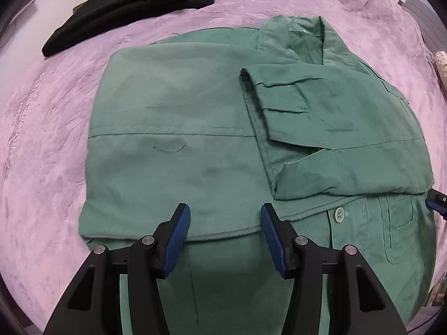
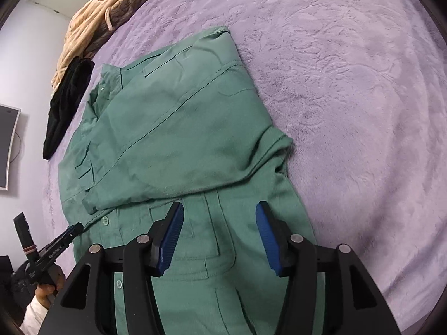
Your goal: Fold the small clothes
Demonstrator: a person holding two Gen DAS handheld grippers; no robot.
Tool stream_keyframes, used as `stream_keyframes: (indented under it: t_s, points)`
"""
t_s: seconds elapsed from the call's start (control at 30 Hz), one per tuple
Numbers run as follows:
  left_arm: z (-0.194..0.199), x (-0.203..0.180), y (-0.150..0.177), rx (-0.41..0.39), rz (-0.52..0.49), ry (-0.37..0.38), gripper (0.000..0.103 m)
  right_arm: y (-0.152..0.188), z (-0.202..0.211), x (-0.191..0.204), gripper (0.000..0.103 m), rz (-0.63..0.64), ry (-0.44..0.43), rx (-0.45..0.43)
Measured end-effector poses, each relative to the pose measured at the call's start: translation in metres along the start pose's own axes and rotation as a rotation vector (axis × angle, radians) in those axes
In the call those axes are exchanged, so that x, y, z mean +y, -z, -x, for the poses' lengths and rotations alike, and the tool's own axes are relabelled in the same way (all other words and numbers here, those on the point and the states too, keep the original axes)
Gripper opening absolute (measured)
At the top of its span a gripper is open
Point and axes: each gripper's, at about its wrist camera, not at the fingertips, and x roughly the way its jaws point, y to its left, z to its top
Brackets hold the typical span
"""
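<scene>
While the left gripper (image 1: 225, 217) hovers half-open and empty over the hem at six o'clock, the green shirt (image 1: 195, 128) lies mid-bed on the purple blanket (image 1: 42, 153) with both sides and sleeves folded in. Right gripper (image 2: 219, 217) likewise gapes on nothing above the lower front; I judge the bottom-to-collar fold remains, and the black garment (image 1: 134, 5) at eleven o'clock waits.

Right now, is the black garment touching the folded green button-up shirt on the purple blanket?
Apart. The left wrist view shows a strip of purple blanket between the black garment and the green button-up shirt.
</scene>
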Motion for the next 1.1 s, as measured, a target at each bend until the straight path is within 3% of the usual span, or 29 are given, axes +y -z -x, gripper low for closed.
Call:
stream_keyframes:
  t_s: [0.37,0.5,0.57,0.6,0.67,0.87,0.97,1.0,1.1]
  points:
    - [0.042,0.013,0.053,0.056,0.041,-0.008,0.054,0.052,0.032,0.023,0.062,-0.016,-0.045,0.043]
    - [0.053,0.012,0.071,0.085,0.051,-0.004,0.055,0.067,0.04,0.035,0.075,0.0,-0.053,0.059]
    - [0.058,0.013,0.081,0.087,0.058,-0.018,0.079,0.073,0.042,0.041,0.075,0.01,-0.056,0.067]
    - [0.063,0.014,0.085,0.077,0.064,-0.023,0.098,0.077,0.043,0.043,0.075,0.015,-0.058,0.073]
    - [0.073,0.014,0.093,0.051,0.068,-0.03,0.099,0.082,0.045,0.046,0.075,0.018,-0.06,0.082]
    - [0.084,0.016,0.11,0.087,0.094,-0.014,0.099,0.094,0.055,0.049,0.075,0.027,-0.069,0.09]
    - [0.088,0.013,0.115,0.093,0.093,-0.014,0.099,0.099,0.06,0.054,0.082,0.05,-0.081,0.084]
    - [0.089,0.012,0.117,0.096,0.091,-0.013,0.099,0.101,0.062,0.055,0.09,0.057,-0.082,0.08]
    - [0.094,0.011,0.121,0.098,0.087,-0.012,0.099,0.105,0.066,0.057,0.09,0.068,-0.093,0.074]
